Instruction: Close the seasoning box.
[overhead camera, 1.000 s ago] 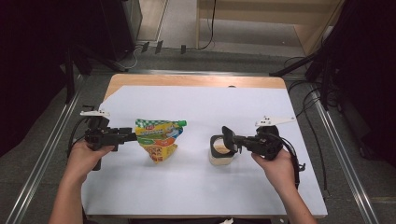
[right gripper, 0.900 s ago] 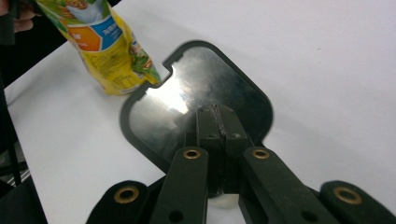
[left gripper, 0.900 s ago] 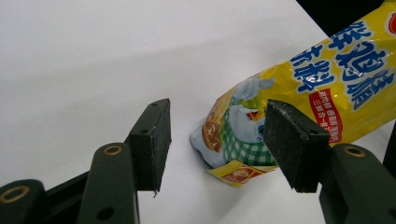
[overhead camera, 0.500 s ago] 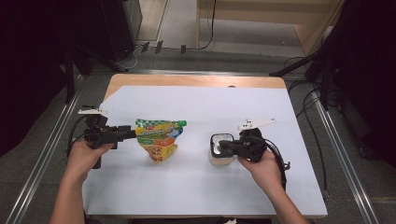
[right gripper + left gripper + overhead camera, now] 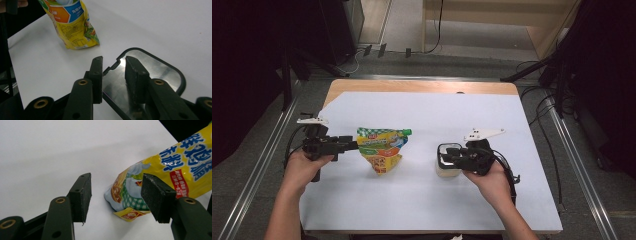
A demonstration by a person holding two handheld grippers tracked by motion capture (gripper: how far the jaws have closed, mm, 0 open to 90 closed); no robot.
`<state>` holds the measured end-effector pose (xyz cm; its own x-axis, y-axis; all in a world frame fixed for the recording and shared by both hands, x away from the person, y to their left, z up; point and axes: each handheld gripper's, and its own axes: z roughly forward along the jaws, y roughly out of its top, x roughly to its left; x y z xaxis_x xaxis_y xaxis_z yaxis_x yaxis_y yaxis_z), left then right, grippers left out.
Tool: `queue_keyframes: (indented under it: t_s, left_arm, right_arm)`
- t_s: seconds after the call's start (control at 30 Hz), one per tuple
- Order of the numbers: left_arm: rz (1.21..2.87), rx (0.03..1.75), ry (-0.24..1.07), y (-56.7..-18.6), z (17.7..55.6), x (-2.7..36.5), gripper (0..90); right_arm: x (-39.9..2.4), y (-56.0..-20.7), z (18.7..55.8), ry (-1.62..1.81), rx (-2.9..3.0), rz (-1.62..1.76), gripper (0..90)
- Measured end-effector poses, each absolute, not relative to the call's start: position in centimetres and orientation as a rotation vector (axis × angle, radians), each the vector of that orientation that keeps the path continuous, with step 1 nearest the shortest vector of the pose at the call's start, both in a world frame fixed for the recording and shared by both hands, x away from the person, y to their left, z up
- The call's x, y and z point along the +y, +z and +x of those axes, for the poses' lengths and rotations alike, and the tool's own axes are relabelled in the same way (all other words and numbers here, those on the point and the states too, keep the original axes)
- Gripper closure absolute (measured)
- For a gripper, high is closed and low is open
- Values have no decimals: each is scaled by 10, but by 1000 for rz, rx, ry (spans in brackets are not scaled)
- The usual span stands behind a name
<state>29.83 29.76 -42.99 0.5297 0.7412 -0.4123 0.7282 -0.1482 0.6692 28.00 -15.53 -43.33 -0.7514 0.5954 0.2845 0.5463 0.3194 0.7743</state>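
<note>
The right gripper (image 5: pixel 451 156) has moved onto the lidded cup (image 5: pixel 447 167), its jaws just opening and loose astride the lid rim; seat them squarely before squeezing.

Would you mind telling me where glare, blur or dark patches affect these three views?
High view: soft overall, the white table sheet bright, the surroundings nearly black. Right gripper view: the container's shiny lid mirrors pale light between the right tongs. Left gripper view: the pouch print is sharp, the near left tongs slightly soft.
</note>
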Motion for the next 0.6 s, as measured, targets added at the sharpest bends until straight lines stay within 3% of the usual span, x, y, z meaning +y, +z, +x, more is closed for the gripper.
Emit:
queue_keyframes:
  t_s: [0.23,0.6]
  left_arm:
    - [1895,1205,16,-431,299,296,429]
    - [1910,1198,23,-432,300,294,429]
  right_arm:
    - [-178,-432,285,1458,2437,1129,558]
    - [-209,-431,287,1459,2346,1147,495]
